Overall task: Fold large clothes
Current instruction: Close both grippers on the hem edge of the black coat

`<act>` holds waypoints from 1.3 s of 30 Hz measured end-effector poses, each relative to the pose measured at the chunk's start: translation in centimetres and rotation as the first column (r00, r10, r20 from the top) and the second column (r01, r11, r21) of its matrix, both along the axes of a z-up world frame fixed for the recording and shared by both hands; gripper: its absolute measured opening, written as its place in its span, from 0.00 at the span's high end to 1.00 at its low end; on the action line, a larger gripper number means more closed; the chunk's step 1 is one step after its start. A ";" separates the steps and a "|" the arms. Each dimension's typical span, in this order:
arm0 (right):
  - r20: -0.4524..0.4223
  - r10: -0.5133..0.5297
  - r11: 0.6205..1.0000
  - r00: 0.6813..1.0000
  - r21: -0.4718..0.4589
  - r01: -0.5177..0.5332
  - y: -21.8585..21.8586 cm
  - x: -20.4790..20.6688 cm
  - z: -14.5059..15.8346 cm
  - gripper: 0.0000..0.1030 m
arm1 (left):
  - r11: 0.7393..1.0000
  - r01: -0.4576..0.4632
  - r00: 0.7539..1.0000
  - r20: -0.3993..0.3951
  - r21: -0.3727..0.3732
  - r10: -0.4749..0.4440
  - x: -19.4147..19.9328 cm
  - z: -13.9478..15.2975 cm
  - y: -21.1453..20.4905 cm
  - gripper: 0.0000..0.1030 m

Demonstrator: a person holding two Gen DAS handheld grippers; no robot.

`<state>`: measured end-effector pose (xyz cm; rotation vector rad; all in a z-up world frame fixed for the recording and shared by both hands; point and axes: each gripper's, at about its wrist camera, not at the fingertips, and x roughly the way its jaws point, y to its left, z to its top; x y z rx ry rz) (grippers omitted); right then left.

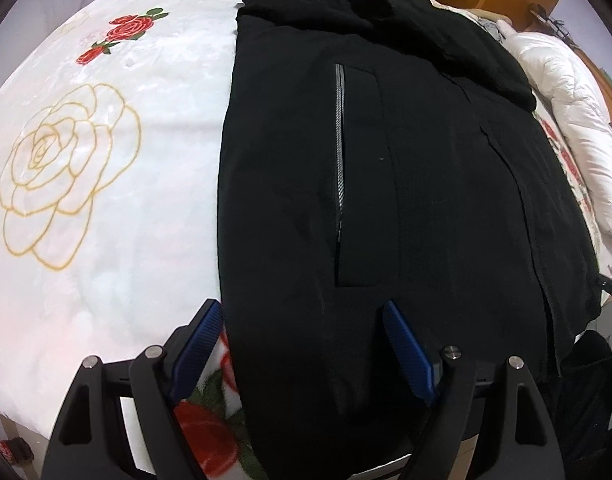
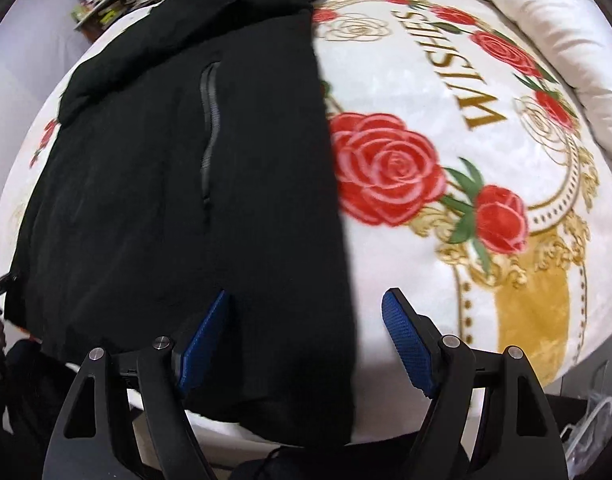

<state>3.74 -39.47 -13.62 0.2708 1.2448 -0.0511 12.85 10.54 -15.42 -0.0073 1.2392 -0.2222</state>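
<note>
The black jacket [image 1: 385,200] lies lengthwise on the bed's rose blanket [image 1: 106,160], sleeves apparently folded in. Left tongs [image 1: 302,340] and right tongs [image 2: 306,336], both spread, straddle its hem at the near edge; next, likely pinch the hem and fold it toward the hood.

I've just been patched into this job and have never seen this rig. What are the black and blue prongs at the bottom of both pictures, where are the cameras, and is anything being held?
There is no robot arm here. A person holds a two-finger gripper in each hand, and a fisheye camera on each looks forward along its fingers. The prongs are those fingers, black with blue pads.

One picture is from the left gripper, the other from the right gripper. Both look over a black jacket lying flat on a white rose-patterned blanket. A white duvet is bunched at the blanket's far edge.

Both grippers are open, straddling the jacket's near edge at opposite corners. Nothing is held.
</note>
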 end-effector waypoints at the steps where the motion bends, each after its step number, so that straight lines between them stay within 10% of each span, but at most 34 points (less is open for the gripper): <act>1: -0.003 0.009 1.000 1.000 -0.013 -0.009 0.3 0.1 0.0 0.24 | 1.000 -0.012 1.000 -0.010 0.001 0.012 0.1 -0.1 0.2 0.19; 8: -0.022 -0.002 1.000 1.000 0.013 0.002 0.4 0.1 -0.3 0.24 | 0.999 -0.048 0.998 -0.051 -0.007 0.047 -0.4 -0.6 1.9 0.19; 15: -0.019 0.027 0.999 0.999 0.040 -0.027 1.1 0.3 -0.3 0.24 | 0.999 -0.007 0.998 -0.068 -0.032 0.005 -0.3 -0.8 0.7 0.46; 28: -0.022 -0.022 0.995 1.000 0.097 0.024 -0.2 0.5 -0.6 0.58 | 1.000 -0.017 0.995 -0.100 -0.022 0.015 0.9 -1.4 -0.1 0.39; 39: -0.025 -0.040 0.989 0.999 0.144 0.043 -1.2 0.6 -1.5 0.52 | 1.000 -0.012 0.996 -0.089 -0.025 0.010 0.9 -1.9 -0.6 0.34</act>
